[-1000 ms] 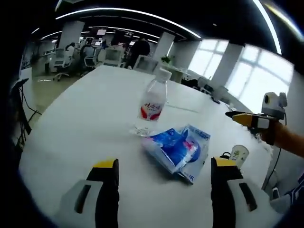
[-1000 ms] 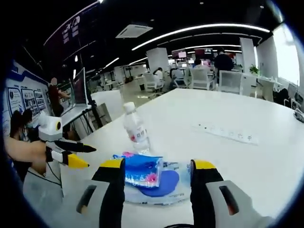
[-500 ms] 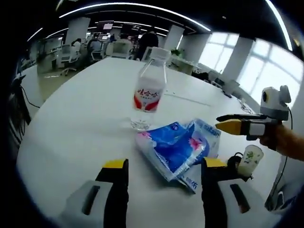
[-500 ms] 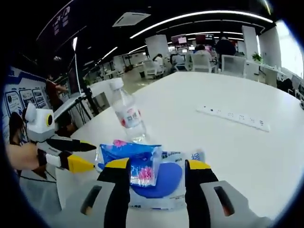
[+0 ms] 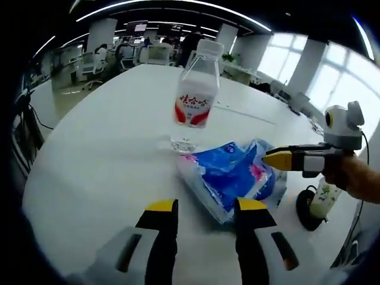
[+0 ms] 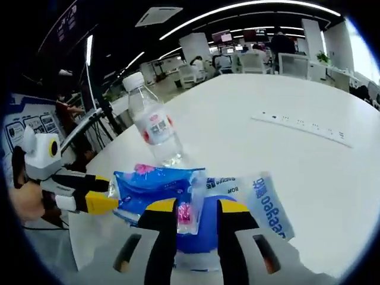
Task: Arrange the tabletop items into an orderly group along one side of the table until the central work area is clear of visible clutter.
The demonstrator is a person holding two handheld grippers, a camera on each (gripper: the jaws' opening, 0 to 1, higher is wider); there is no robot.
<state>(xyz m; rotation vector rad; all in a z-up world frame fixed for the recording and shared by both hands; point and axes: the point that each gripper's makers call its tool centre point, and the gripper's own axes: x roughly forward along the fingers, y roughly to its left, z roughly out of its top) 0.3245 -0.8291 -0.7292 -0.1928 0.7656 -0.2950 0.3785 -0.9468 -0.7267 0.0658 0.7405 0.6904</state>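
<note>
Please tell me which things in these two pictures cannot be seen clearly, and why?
- Blue packet, right gripper view: near edge hidden behind the right gripper; whether the jaws pinch it is unclear.
- Flat bag: print too blurred to read.
- Cup, left gripper view: partly hidden by the right gripper; pattern too small.
- Bottle: label too small to read.

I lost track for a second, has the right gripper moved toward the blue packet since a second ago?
Yes. The right gripper has closed in on the blue packet, reaching its edge, judged against the water bottle.

The water bottle (image 5: 195,89) stands on the table (image 5: 101,148), just behind the packets (image 5: 228,178); a cup (image 5: 325,196) sits past them.
</note>
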